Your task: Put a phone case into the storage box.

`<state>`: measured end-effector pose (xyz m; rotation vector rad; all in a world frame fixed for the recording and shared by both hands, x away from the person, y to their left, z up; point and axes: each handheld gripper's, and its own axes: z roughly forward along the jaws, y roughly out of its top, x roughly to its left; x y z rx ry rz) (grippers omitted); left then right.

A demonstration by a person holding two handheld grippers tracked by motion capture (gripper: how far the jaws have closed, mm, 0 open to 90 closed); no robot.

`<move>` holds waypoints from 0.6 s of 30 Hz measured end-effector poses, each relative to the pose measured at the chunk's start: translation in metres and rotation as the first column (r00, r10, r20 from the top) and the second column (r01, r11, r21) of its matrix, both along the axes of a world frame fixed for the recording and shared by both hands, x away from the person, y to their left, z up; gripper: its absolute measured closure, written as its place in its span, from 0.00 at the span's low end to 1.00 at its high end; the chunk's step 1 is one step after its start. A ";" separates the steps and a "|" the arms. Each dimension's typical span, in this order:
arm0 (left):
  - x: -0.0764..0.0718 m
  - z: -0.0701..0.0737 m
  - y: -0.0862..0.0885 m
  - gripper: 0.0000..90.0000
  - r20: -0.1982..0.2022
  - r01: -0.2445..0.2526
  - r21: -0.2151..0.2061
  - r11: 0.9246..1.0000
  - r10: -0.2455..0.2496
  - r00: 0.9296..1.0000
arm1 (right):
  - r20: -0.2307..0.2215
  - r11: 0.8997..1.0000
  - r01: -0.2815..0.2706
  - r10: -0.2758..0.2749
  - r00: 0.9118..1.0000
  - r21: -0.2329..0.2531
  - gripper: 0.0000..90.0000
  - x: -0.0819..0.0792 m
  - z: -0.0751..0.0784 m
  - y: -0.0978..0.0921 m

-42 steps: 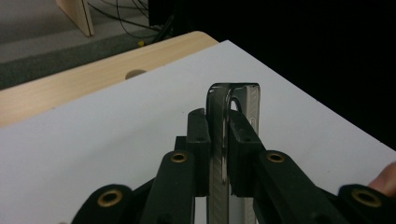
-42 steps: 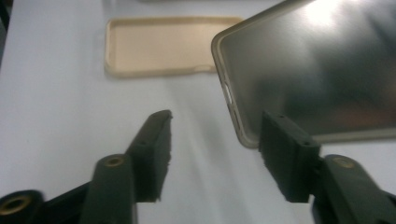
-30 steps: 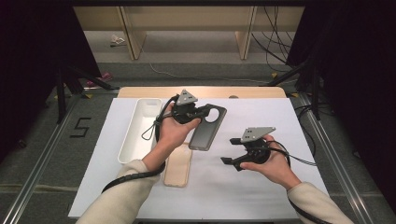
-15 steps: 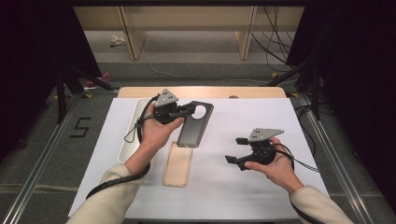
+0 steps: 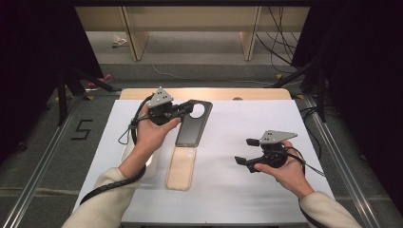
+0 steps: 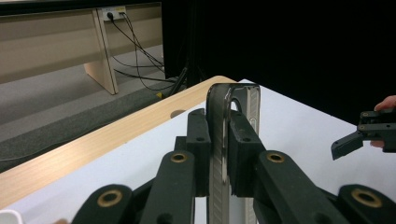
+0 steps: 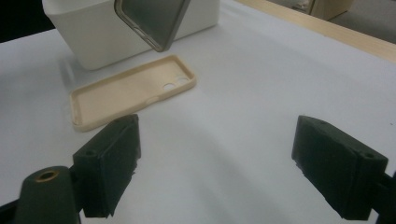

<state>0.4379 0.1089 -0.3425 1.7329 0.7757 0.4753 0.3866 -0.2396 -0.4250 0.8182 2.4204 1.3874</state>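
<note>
Holding our right claw (image 5: 247,151) at four o'clock, jaws spread wide over the smooth white tabletop (image 5: 237,190), we see a beige rubbery phone case (image 5: 180,167) lying flat at six. Beyond, our left claw (image 5: 186,109) clamps a dark glossy phone case (image 5: 192,126) by its edge, lifted beside the white rectangular bin (image 7: 93,32).

High view: fixed cam above the person's side, looks fwd and down over the whole white desk (image 5: 228,190), floor and shelving beyond. Left gripper view: rides the left tongs (image 6: 217,154), v. close, low, faces across the desk's far wooden edge; right tongs (image 6: 369,135) sit farther off at its right. Right gripper view: rides the right tongs (image 7: 215,163), close, angled down at the desk. It shares the beige case (image 7: 130,88) w/ high view (image 5: 180,168).
</note>
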 end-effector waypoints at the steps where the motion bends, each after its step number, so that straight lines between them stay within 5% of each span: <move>1: 0.000 0.001 0.002 0.89 0.002 -0.003 -0.003 1.000 0.003 1.000 | 0.000 1.000 0.003 -0.003 1.000 -0.003 0.18 -0.001 0.000 -0.001; 18: 0.006 0.010 0.030 0.89 0.030 -0.018 -0.033 0.999 0.019 0.999 | 0.002 1.000 0.020 -0.020 1.000 -0.013 0.18 -0.009 -0.002 -0.012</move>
